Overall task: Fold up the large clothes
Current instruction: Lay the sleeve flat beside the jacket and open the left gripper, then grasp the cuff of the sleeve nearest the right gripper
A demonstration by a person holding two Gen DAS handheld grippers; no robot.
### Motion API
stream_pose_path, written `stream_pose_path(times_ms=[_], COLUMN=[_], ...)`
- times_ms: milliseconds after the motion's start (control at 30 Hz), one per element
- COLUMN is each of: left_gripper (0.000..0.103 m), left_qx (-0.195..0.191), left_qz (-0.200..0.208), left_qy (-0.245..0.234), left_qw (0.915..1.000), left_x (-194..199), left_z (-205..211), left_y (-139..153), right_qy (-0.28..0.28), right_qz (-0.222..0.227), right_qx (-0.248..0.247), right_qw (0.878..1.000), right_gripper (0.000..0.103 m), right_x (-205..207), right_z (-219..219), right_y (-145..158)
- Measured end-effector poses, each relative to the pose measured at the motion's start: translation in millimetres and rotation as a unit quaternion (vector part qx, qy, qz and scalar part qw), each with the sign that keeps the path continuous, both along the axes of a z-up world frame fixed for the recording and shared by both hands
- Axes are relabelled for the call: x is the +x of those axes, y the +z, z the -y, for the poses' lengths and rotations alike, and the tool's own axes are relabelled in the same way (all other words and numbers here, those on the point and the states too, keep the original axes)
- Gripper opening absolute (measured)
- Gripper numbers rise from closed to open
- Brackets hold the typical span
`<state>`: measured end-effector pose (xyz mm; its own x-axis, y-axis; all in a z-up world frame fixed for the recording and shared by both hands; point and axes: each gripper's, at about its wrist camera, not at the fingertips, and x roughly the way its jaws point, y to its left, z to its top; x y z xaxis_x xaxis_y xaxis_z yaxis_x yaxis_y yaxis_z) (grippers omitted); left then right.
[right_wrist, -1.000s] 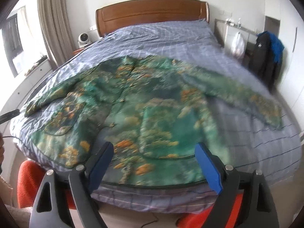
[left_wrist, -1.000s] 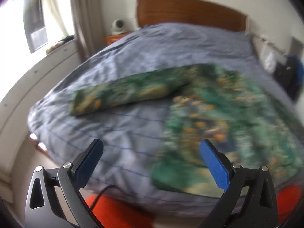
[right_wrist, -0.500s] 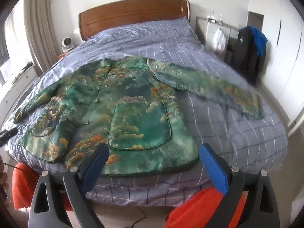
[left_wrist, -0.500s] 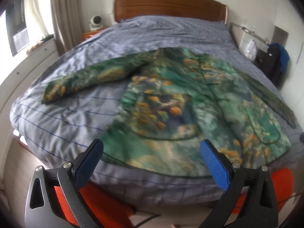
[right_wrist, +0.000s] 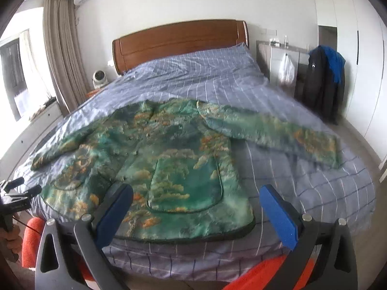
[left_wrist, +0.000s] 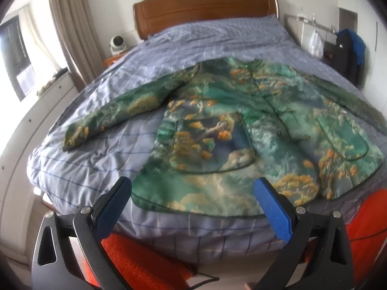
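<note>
Left gripper (left_wrist: 192,192): your jaws stand wide apart, nothing between them, over the bed's foot edge.
Right gripper (right_wrist: 196,199): your jaws have just been opening and now gape wide, empty.
Jacket (left_wrist: 232,130): green patterned, spread flat face up on the bed, hem nearest you, sleeves out to both sides.
Bed (right_wrist: 193,77): blue checked cover, wooden headboard (right_wrist: 179,41) beyond.

A wooden headboard (right_wrist: 179,43), beige curtain (right_wrist: 60,55) and hanging dark jacket (right_wrist: 321,84).
</note>
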<state>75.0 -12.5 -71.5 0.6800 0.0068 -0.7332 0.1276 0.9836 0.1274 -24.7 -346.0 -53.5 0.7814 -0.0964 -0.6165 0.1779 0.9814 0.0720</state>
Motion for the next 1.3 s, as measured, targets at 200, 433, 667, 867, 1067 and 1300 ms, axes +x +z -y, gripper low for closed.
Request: stream_pose_path(times_ms=[200, 433, 667, 867, 1067, 1300], left_gripper=[0.102, 0.102, 0.102, 0.102, 0.102, 0.102], left_qx=[-0.013, -0.002, 0.009, 0.002, 0.008, 0.000], left_qz=[-0.004, 0.024, 0.048, 0.051, 0.056, 0.032], left_qy=[0.020, 0.014, 0.004, 0.012, 0.037, 0.053], left_qw=[0.9997, 0.9996, 0.9988, 0.9986, 0.9977, 0.9981], left_x=[2.0, -5.4, 4.1, 16.5, 18.2, 18.4], left_z=[-12.7, -12.3, 8.7, 18.1, 9.3, -3.2], left_y=[7.5, 22.1, 44.8, 54.2, 55.1, 43.6], right_qy=[0.002, -0.047, -0.119, -0.107, -0.131, -0.199], right_qz=[0.007, 0.054, 0.048, 0.018, 0.050, -0.023], right_qx=[0.002, -0.029, -0.069, -0.069, 0.033, 0.272], right_qw=[1.000, 0.997, 0.989, 0.992, 0.990, 0.941], right_gripper=[0.103, 0.103, 0.103, 0.103, 0.103, 0.103], right_x=[-1.5, 3.9, 11.9, 17.4, 14.5, 30.2], right_z=[10.2, 69.4, 114.5, 109.1, 182.7, 315.8], right_y=[9.3, 50.0, 77.6, 55.7, 37.6, -60.5])
